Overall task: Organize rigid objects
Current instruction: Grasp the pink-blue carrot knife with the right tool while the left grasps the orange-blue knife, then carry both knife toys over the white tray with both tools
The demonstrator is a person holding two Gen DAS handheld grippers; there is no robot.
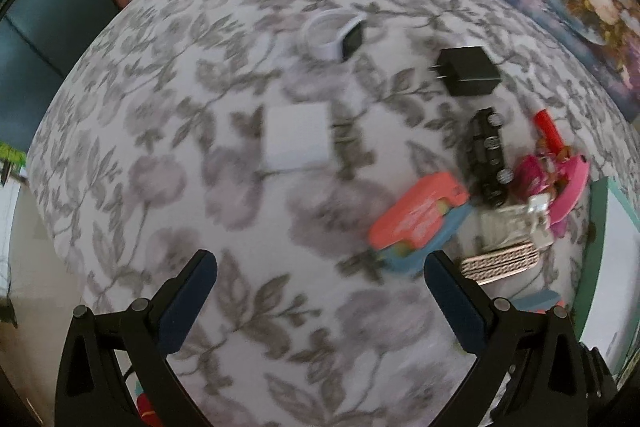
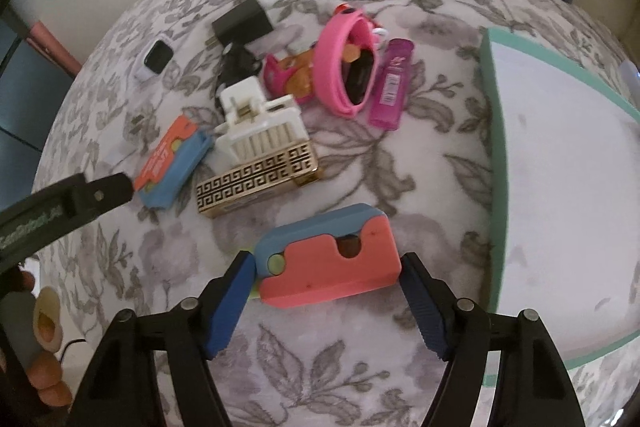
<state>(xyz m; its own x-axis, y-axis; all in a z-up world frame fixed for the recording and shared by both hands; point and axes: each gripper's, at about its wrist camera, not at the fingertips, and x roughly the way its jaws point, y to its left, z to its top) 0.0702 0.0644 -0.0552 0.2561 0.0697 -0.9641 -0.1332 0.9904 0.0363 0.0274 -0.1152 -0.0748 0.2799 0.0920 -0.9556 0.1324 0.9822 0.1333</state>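
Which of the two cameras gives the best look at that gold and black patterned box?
The right wrist view: the gold and black patterned box lies whole and fairly sharp there, in front of a white toy. The left wrist view catches only a blurred edge of it beside the left gripper's fingertip.

Coral-and-blue toy blocks: two (image 2: 328, 259) (image 2: 172, 163)
Black plug adapters: one (image 2: 242, 21)
White plug adapters: one (image 1: 298, 141)
Smartwatches: two, one white-strapped (image 2: 154, 61) and one pink-strapped (image 2: 346, 63)
Purple lighters: one (image 2: 390, 85)
Gold-patterned boxes: one (image 2: 256, 183)
Teal-edged trays: one (image 2: 494, 131)
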